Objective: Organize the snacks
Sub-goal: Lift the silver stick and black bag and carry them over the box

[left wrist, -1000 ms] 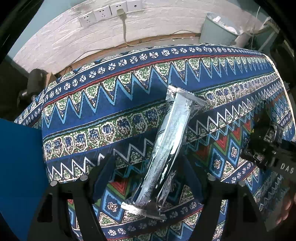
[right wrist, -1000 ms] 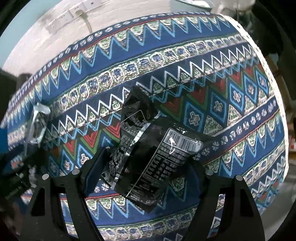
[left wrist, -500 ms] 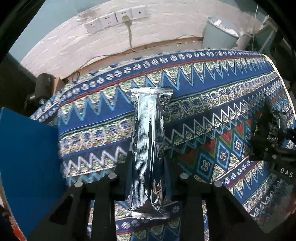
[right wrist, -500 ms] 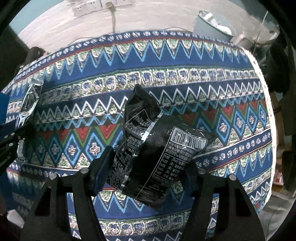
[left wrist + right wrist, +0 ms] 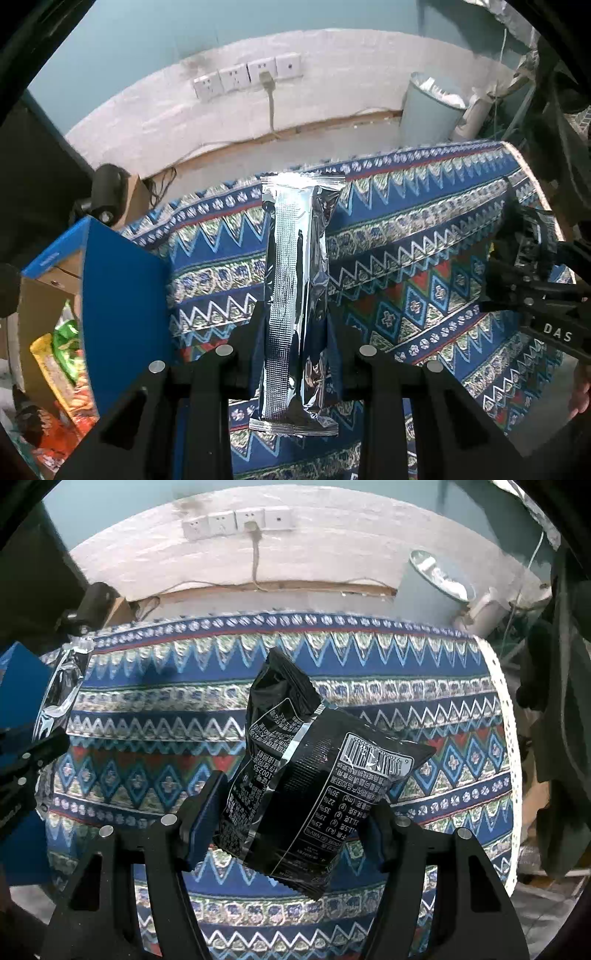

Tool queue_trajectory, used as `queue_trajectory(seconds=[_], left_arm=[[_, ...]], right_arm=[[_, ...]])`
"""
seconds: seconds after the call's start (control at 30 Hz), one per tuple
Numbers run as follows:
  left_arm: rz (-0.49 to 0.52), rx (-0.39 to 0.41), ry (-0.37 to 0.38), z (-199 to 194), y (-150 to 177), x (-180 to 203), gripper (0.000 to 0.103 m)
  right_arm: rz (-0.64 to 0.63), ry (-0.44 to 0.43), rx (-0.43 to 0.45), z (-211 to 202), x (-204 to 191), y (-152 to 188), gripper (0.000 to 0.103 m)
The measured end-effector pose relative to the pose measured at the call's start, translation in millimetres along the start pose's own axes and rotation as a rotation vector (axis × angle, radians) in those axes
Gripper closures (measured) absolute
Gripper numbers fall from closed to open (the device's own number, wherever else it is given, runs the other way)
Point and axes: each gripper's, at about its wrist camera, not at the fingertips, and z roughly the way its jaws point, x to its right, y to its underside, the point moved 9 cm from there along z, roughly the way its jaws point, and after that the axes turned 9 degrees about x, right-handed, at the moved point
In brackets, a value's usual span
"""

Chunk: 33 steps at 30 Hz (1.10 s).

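Far edge: the surface [image 5: 369, 672], under a zigzag-patterned blue cloth, ends near the top of both views, with bare floor beyond it up to the wall.
Right edge: in the right wrist view the cloth's white trim curves down the right side; clutter stands past it.
Open room: the cloth lies bare around both packets.
Left side: a blue cardboard box [image 5: 122, 295] stands at lower left of the left wrist view, open, with colourful snack bags [image 5: 66, 354] inside.
Left gripper [image 5: 295, 332]: jaws shut tight on the lower part of a long silver packet [image 5: 295, 266], which stands upright at frame centre, clear of the cloth.
Right gripper [image 5: 291, 812]: jaws partly open, clamped on a black snack bag [image 5: 306, 775] at frame centre, held tilted above the cloth.
Writing: the black bag shows a barcode and white nutrition print, too small to read reliably; "DAS" shows on the right gripper's body at the right of the left wrist view.
Room: teal wall above a white brick band with a row of sockets [image 5: 247, 75], one plugged; a pale bin [image 5: 432, 107] at upper right.
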Motion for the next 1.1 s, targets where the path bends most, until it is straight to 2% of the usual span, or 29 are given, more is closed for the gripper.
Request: queue_trajectory(seconds=[0.23, 0.47, 0.73, 1.1], left_arm=[[0.016, 0.075, -0.024, -37.3, -8.4, -10.0, 0.074], [-0.007, 0.119, -0.053, -69.9, -8.0, -36.5, 0.074], [-0.091, 0.146, -0.100, -98.6, -2.2, -88.6, 0.074], [-0.201, 0.159, -0.172, -120.9, 23.4, -159.4, 0.074]], right_arm=[[-0.033, -0.044, 0.059, -11.4, -16.4, -21.3, 0.038], [-0.083, -0.111, 0.114, -32.6, -59.7, -39.8, 0.038], [-0.162, -0.193, 0.145, -48.3, -115.6, -58.4, 0.038], [-0.299, -0.273, 0.169, -60.6, -200.1, -75.5, 0.038]])
